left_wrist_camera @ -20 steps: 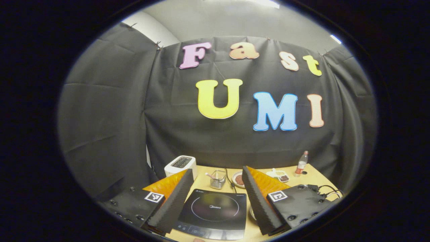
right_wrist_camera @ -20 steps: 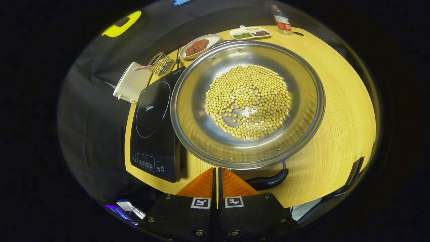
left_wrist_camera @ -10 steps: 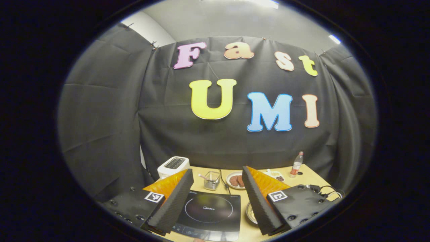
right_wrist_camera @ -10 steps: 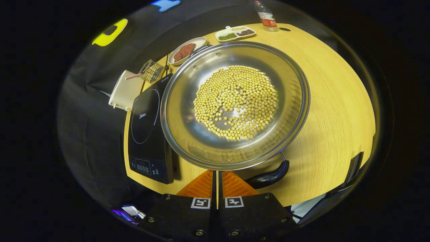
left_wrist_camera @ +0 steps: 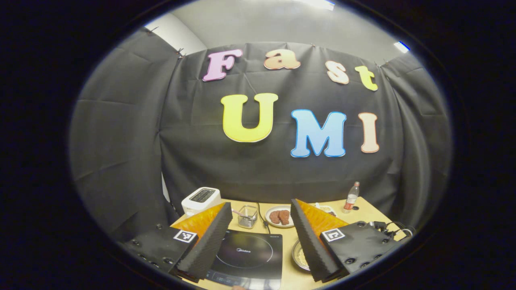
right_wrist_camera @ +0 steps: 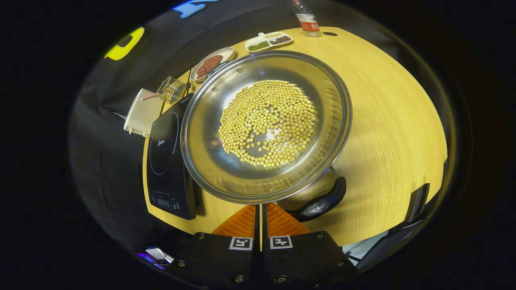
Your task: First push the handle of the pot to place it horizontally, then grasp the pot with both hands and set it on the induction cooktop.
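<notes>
In the right gripper view the steel pot [right_wrist_camera: 266, 125], holding a bed of yellow beans [right_wrist_camera: 268, 123], fills the centre of the frame just right of the induction cooktop [right_wrist_camera: 167, 161], and the right claw [right_wrist_camera: 261, 213] is seen closed with its tips together at the near rim, beside the black handle [right_wrist_camera: 320, 201] at lower centre-right. The handle is best pushed steadily with the closed tips until it lies level, without the pot being dragged or the beans spilled. In the left gripper view the left claw [left_wrist_camera: 260, 235] is held open and empty at the bottom of the frame, above the tabletop [left_wrist_camera: 365, 211].
</notes>
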Demonstrator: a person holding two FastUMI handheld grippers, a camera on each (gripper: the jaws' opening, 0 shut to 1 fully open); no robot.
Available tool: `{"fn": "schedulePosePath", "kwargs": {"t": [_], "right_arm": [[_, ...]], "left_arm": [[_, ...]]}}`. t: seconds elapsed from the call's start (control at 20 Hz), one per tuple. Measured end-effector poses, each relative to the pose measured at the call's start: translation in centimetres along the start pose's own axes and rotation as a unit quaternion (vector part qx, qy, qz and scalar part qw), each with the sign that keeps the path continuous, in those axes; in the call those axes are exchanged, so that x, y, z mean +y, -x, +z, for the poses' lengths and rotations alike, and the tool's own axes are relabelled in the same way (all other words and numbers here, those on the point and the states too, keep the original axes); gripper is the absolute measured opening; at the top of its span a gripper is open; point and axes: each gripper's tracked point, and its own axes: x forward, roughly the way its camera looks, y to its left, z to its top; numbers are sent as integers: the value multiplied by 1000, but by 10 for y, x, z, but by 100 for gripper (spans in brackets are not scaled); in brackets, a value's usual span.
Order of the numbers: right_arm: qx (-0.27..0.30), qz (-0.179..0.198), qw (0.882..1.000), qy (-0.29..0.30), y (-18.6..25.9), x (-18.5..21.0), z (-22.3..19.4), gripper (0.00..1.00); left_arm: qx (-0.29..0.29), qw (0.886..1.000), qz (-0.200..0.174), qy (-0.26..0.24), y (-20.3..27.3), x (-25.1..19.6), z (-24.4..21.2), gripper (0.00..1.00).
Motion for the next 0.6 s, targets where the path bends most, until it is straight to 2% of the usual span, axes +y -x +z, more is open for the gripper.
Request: {"fn": "schedulePosePath", "kwargs": {"t": [0.6], "right_arm": [[-9,-16,999,-26,9,-33,9,1]], "left_arm": [[3,1000,-26,-4,-10,-32,-3,95]]}}
